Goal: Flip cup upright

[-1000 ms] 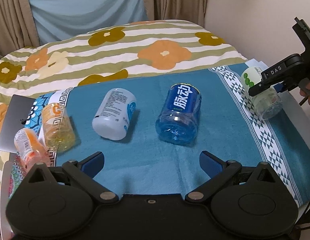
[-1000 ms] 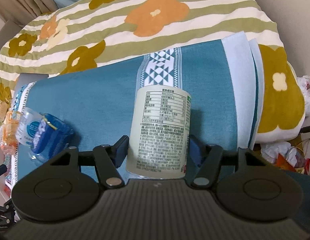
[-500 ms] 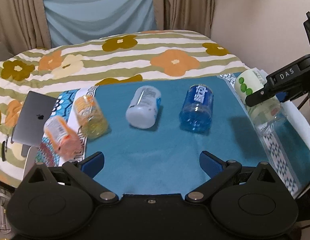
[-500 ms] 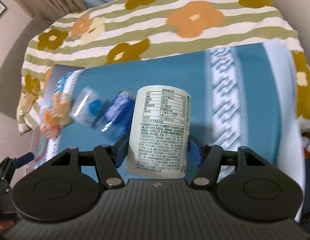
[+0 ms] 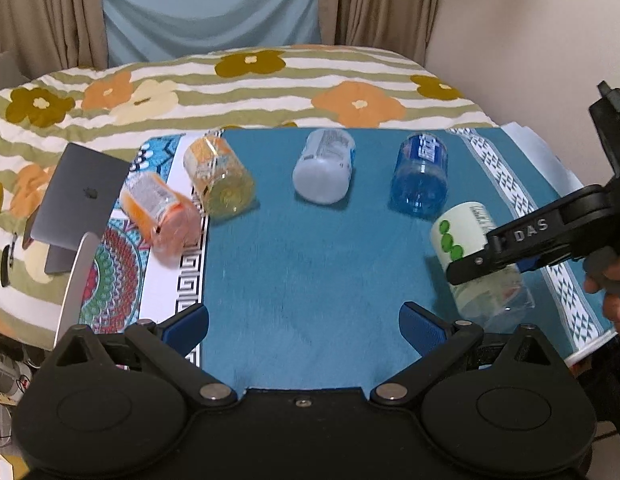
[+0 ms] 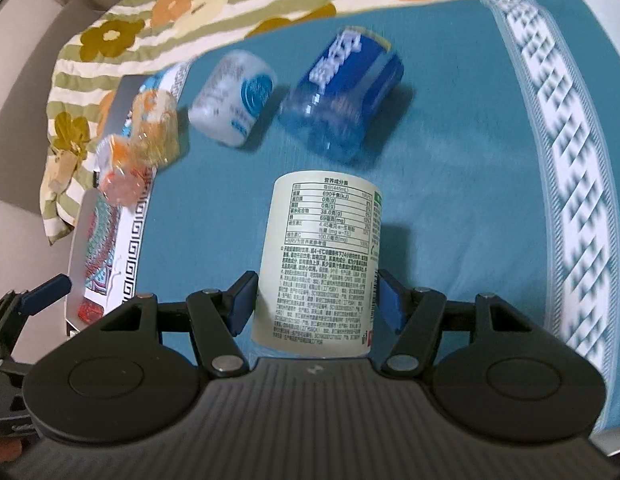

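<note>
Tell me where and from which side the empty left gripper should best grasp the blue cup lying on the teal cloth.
Probably across the round mid-body, coming from above. The blue cup lies on its side on the teal cloth, clear base toward the left gripper, so its curved flanks are exposed. The white cup lies apart, leaving finger room on both sides.

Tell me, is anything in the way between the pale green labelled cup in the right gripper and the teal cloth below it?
Nothing visible. The right gripper holds the pale green labelled plastic cup over bare teal cloth. The nearest thing, the blue plastic cup, lies on its side farther back, apart from it.
</note>
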The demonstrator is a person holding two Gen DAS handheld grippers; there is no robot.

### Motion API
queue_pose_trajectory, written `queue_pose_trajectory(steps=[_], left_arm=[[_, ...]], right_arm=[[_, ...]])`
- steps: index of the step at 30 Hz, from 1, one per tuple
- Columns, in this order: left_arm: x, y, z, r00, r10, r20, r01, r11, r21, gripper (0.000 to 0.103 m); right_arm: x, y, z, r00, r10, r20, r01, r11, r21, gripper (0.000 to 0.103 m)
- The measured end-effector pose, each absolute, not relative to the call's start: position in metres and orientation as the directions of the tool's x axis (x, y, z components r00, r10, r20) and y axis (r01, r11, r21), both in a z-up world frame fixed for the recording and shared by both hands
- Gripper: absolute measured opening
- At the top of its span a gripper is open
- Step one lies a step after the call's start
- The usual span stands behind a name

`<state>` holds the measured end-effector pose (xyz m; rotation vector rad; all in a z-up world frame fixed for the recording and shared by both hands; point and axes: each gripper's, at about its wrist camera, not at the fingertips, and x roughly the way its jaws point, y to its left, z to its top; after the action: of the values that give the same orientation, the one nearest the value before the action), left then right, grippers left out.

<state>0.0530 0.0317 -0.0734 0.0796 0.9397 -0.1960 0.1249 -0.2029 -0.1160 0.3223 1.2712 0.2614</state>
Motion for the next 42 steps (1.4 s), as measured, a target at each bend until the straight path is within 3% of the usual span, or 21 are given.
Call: queue_pose_trajectory(steps=[11, 16, 27, 29, 36, 42], left_arm=[[0.045, 0.044, -0.081, 0.539, -0.181, -0.823, 0.234, 0.970, -0.061, 0.103], [0.044, 0.047, -0.080, 0.537, -0.186, -0.823, 0.232, 0.970, -0.068, 0.103], [0.042, 0.044, -0.071, 0.542, -0.194, -0.818, 0.232, 0.970, -0.077, 0.103], [0.042, 0.042, -0.068, 0.544, -0.195, -0.816, 0.234, 0.969, -0.075, 0.103], [0.043, 0.022, -0.047, 0.553, -0.196, -0.809, 0.244, 0.967, -0.068, 0.103], [0.066, -0.013, -0.025, 0.525, -0.225, -0.821, 0.271, 0.959, -0.089, 0.103]], right_arm=[[0.122, -0.176, -0.135, 0.263, 0.289, -0.920, 0.005, 0.954, 0.301, 0.080], [0.123, -0.173, -0.134, 0.269, 0.277, -0.923, 0.019, 0.956, 0.292, 0.097], [0.121, -0.175, -0.130, 0.261, 0.285, -0.922, 0.032, 0.952, 0.303, 0.098], [0.120, -0.176, -0.125, 0.266, 0.287, -0.920, 0.034, 0.951, 0.307, 0.103], [0.108, -0.205, -0.087, 0.372, 0.312, -0.874, 0.080, 0.927, 0.365, 0.103], [0.084, -0.250, -0.056, 0.460, 0.250, -0.852, 0.121, 0.933, 0.340, 0.103]])
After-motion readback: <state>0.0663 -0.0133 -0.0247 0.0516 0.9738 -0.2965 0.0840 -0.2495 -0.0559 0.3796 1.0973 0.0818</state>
